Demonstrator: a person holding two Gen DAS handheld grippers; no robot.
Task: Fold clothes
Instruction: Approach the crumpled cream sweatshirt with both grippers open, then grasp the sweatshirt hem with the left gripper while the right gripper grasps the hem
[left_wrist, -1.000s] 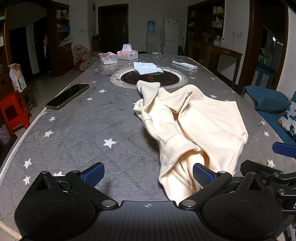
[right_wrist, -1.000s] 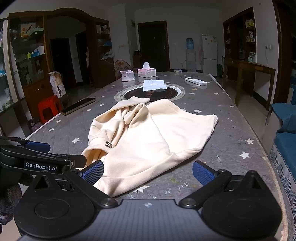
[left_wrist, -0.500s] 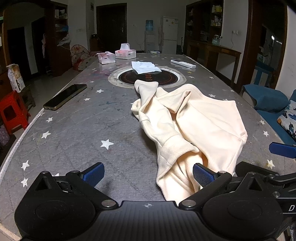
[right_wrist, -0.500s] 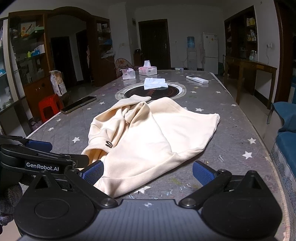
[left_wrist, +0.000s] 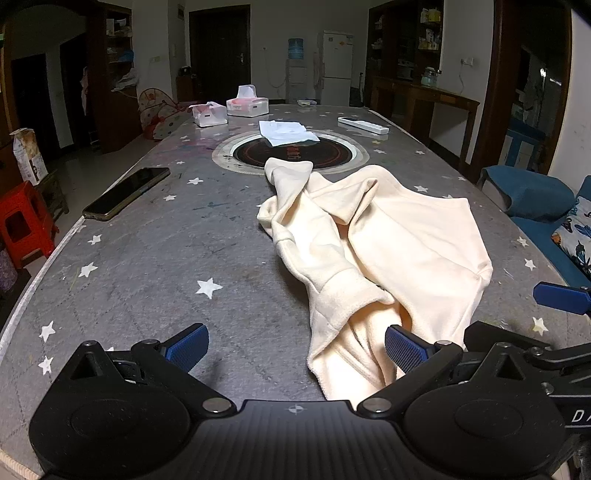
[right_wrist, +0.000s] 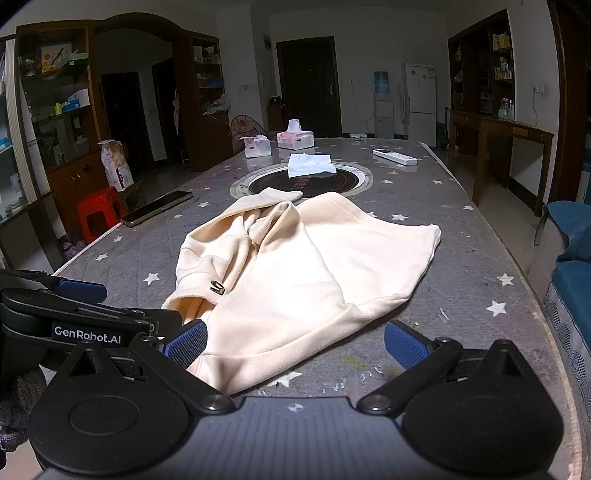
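A cream sweatshirt (left_wrist: 399, 243) lies crumpled on the grey star-patterned table (left_wrist: 155, 258), its sleeves bunched along the left side and a cuff near the front. It also shows in the right wrist view (right_wrist: 295, 280). My left gripper (left_wrist: 295, 347) is open and empty just above the table, with the garment's near hem by its right fingertip (left_wrist: 404, 349). My right gripper (right_wrist: 295, 345) is open and empty over the garment's near edge. The left gripper shows at the left of the right wrist view (right_wrist: 85, 325).
A black phone (left_wrist: 125, 194) lies near the left table edge. A round dark hotplate (left_wrist: 291, 153) with a white cloth (left_wrist: 286, 132) sits mid-table. Tissue boxes (left_wrist: 246, 105) and a white remote (left_wrist: 364, 124) lie at the far end. A blue sofa (left_wrist: 543, 206) stands right.
Both grippers have risen and drawn back slightly, so the table and garment sit a little lower in view. The sweatshirt has not moved.
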